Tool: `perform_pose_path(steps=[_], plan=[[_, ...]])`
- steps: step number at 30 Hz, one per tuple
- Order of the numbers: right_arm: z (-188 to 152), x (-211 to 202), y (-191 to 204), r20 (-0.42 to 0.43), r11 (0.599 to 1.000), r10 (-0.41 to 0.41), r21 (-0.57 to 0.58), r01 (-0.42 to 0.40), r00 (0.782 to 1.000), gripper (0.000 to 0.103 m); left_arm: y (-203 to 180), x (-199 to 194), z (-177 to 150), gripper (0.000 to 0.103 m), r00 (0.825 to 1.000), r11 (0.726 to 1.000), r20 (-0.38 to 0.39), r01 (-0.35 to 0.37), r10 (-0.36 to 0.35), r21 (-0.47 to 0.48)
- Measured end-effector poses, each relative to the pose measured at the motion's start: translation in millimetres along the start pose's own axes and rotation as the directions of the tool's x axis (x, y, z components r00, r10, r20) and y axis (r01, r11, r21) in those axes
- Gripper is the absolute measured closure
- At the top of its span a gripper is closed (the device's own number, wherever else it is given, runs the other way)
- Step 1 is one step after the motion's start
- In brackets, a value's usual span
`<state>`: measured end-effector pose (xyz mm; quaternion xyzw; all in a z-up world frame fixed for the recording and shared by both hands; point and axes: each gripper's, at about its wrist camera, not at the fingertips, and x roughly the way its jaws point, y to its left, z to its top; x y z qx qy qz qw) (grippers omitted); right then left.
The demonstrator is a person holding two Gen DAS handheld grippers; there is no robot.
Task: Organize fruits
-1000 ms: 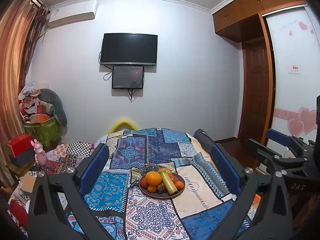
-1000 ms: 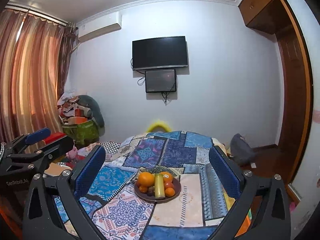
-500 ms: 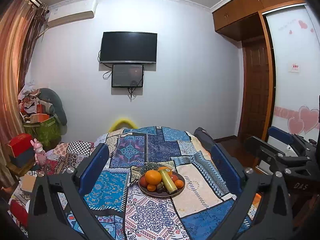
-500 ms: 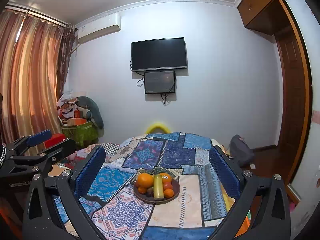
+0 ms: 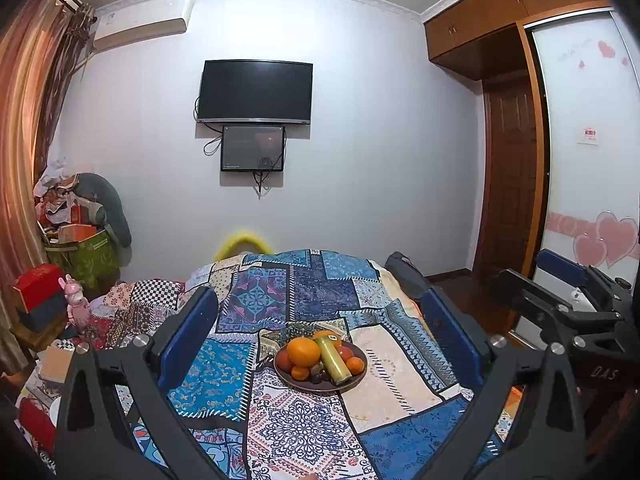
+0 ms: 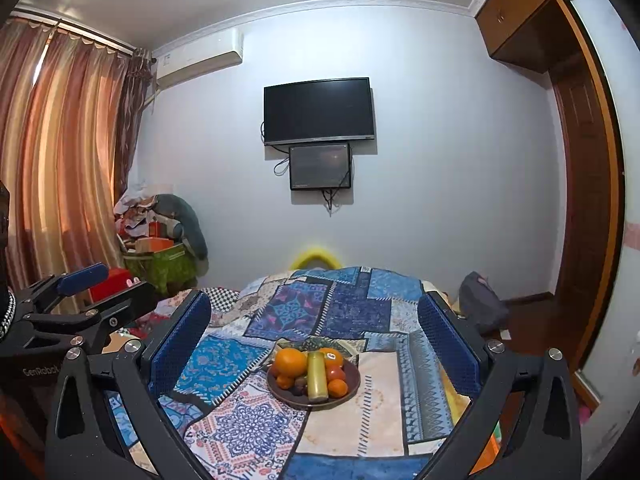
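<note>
A brown plate (image 5: 358, 376) of fruit sits on a patchwork cloth (image 5: 288, 428). It holds a large orange (image 5: 303, 351), smaller oranges, red fruit, dark fruit and a yellow-green cylinder (image 5: 334, 361) lying across it. The plate also shows in the right wrist view (image 6: 352, 376), with the large orange (image 6: 291, 361) and the cylinder (image 6: 317, 374). My left gripper (image 5: 316, 328) is open and empty, held above and short of the plate. My right gripper (image 6: 314, 326) is open and empty, likewise short of the plate. Each gripper shows at the edge of the other's view.
A cluttered corner with a green box (image 5: 86, 254) and red box (image 5: 38, 284) lies left. A dark bag (image 6: 482, 306) sits on the floor to the right. A TV (image 5: 255, 92) hangs on the far wall. A wardrobe door (image 5: 588, 184) stands right.
Both grippers have risen slightly and tilted, so the plate sits a little lower in each view. Nothing on the plate has moved.
</note>
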<state>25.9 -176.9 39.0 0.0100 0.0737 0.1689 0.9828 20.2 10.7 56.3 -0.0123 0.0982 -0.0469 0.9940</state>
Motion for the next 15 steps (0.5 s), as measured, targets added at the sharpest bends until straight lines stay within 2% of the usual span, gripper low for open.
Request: perform_pose_path(steps=[15], plan=[[-1.0, 2.2, -5.4, -0.014, 1.000, 0.012, 0.012, -0.011, 1.000, 0.000, -3.9, -3.2, -0.2, 0.000, 1.000, 1.000, 0.005, -0.017, 0.017, 0.009]])
